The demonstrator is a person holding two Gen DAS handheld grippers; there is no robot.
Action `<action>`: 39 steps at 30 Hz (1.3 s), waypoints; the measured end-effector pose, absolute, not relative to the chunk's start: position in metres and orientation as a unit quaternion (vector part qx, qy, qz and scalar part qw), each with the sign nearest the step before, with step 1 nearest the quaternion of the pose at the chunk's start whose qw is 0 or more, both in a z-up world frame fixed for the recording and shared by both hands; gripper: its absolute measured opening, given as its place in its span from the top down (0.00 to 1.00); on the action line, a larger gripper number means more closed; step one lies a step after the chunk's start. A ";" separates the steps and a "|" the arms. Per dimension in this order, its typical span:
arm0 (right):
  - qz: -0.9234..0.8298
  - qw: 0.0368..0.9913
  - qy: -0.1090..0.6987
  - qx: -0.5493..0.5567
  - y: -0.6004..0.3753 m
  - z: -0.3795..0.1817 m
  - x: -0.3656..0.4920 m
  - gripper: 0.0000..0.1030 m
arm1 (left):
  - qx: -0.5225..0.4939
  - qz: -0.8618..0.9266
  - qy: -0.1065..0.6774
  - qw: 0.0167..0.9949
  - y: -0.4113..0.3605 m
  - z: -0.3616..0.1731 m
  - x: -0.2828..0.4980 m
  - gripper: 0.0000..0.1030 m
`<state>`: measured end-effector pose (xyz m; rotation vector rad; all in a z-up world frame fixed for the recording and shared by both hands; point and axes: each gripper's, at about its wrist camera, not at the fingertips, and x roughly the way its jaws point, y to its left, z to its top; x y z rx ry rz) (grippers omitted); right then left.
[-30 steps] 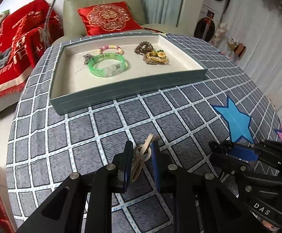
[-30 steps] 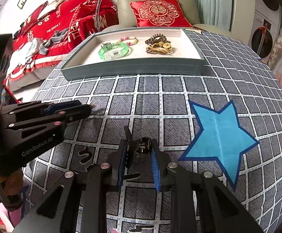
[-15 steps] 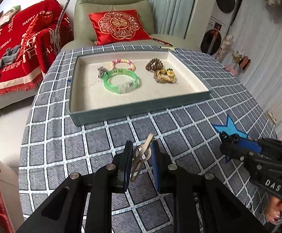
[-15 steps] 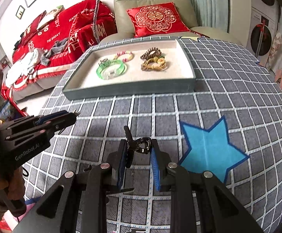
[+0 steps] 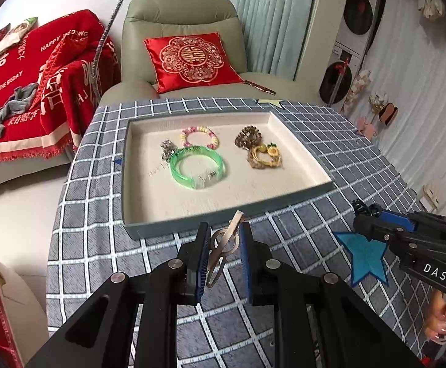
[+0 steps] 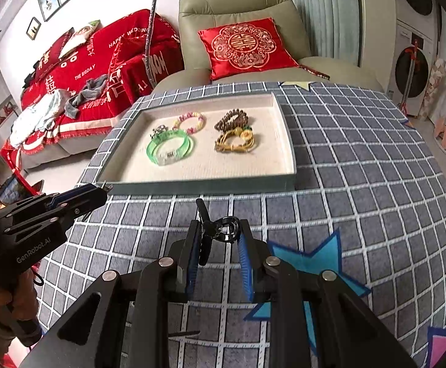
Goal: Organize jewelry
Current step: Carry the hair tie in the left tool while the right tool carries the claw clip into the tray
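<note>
Jewelry tray [image 5: 302,150], shallow and cream-lined, sits on the checked desk [image 5: 106,245] holding a green bangle [image 5: 196,168] and beaded bracelets [image 5: 199,136]. Left hand-held gripper [image 5: 223,245] grasps a metal clip [image 5: 227,239]; right hand-held gripper [image 6: 218,233] grasps a black ring [image 6: 224,228].

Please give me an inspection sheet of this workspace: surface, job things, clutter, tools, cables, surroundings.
Surface: table under grey checked cloth with star patches.
Job things: tray holds green bangle, pink bead bracelet, brown bracelets.
Clutter: nothing seen.
Tools: left tool shut on gold hair clip; right tool shut on black clip.
Cables: braided cable hangs at the back.
Surroundings: armchair, red cushion, red sofa throw.
</note>
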<state>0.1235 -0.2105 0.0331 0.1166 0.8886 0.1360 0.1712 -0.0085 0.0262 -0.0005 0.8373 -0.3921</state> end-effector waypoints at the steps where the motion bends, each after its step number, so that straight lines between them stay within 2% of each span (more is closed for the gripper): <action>1: 0.066 0.900 0.428 0.055 -0.211 0.034 0.126 0.75 | -0.003 -0.188 0.403 0.895 -0.007 0.027 0.174 0.67; 19: 0.075 0.894 0.434 0.082 -0.223 0.042 0.202 0.75 | -0.015 -0.162 0.410 0.897 0.002 0.021 0.242 0.67; 39: 0.086 0.863 0.491 0.086 -0.215 -0.005 0.263 0.75 | 0.018 -0.176 0.460 0.870 -0.009 -0.018 0.280 0.67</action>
